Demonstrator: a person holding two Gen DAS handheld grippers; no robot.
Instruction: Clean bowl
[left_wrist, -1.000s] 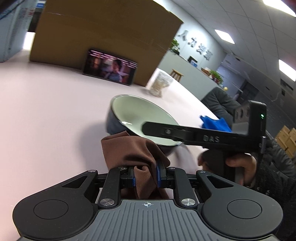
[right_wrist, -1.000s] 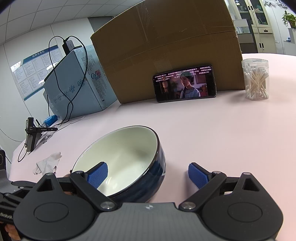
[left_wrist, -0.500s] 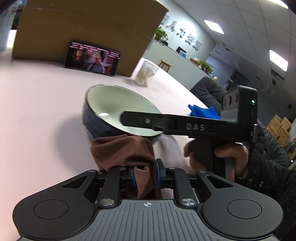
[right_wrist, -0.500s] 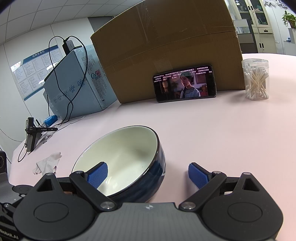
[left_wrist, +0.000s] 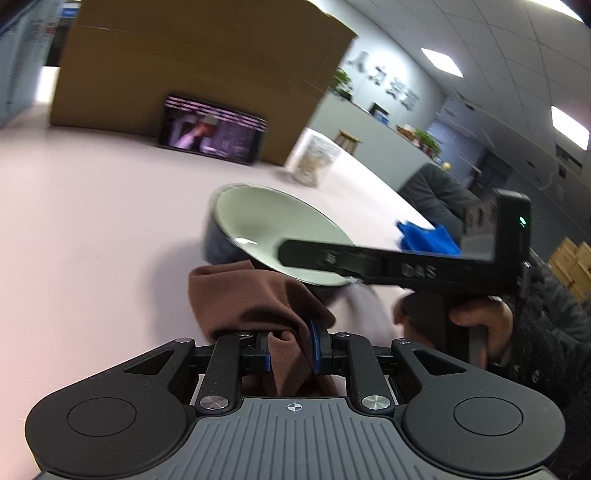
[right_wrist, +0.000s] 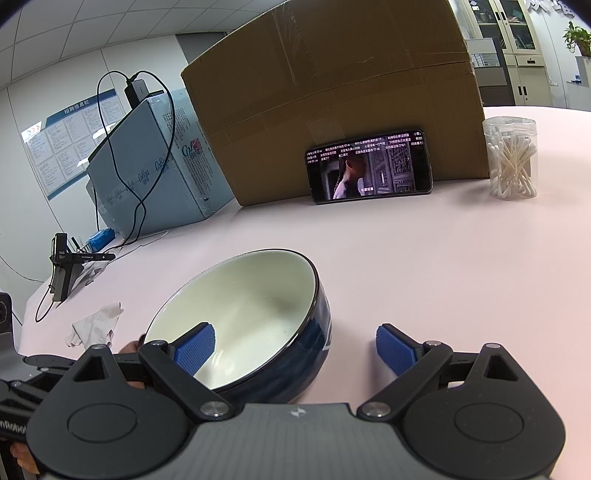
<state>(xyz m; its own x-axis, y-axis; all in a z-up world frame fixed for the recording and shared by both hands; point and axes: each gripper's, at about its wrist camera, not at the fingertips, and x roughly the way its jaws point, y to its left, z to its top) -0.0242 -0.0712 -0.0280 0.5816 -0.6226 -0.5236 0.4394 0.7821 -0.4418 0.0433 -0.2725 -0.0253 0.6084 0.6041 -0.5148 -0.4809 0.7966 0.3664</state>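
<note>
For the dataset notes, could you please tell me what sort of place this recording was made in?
Most likely an office: a reception counter under wall lettering, filing cabinets along the wall and a notice board. The bowl sits on a pale pink table.

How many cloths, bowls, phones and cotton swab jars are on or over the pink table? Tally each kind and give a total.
Cloths: 3: brown cloth, blue cloth, white cloth
Bowls: 1: bowl
Phones: 1: phone
Cotton swab jars: 1: jar
Total: 6

The dark blue bowl (right_wrist: 258, 332), cream inside, sits tilted, its near wall between the right jaws; brown cloth (left_wrist: 255, 299) pinched in the left jaws.
</note>
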